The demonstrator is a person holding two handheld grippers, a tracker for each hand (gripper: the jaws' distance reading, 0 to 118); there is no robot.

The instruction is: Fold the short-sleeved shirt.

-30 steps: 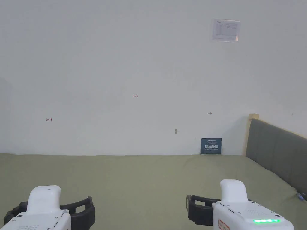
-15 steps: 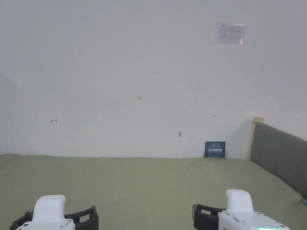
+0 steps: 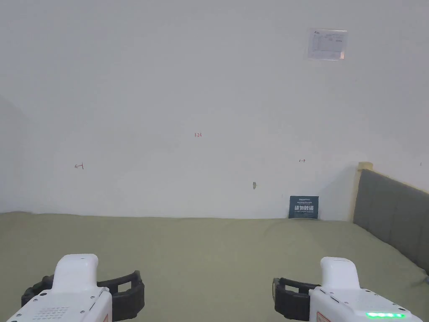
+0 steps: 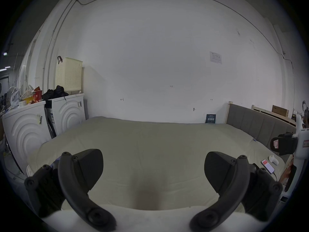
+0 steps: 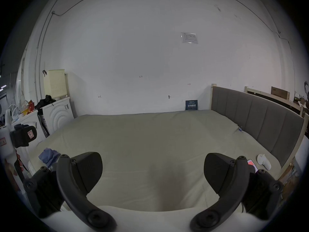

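Showing blue wall sign, writing possibly Chinese

"123" in red on wall

Soft, even, dim indoor light; fisheye bending and dark vignette in both gripper views.

Blue cloth partly hidden behind right gripper; garment type unclear.
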